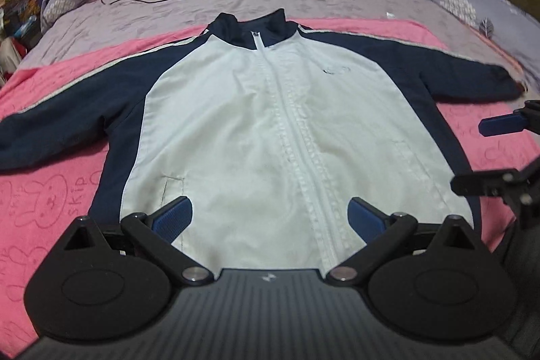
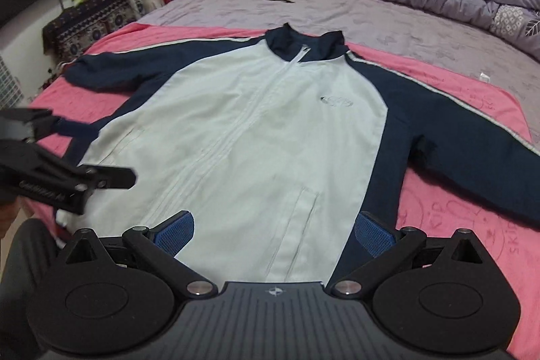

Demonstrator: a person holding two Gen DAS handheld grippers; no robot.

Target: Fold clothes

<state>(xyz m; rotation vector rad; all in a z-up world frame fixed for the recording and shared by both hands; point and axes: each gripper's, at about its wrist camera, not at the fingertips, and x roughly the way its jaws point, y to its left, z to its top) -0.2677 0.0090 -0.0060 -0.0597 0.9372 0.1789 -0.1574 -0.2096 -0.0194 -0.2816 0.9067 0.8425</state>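
Both claws hang released above the hem: the left gripper [image 1: 270, 218] and the right gripper [image 2: 273, 231], pads spread, holding nothing. Ahead of them the zipped track jacket [image 1: 270, 110] lies flat, front up, on a pink blanket [image 1: 50, 201], sleeves spread to either side. Folding looks unstarted; next likely means pinching a sleeve cuff [image 2: 76, 70] and carrying it inward.
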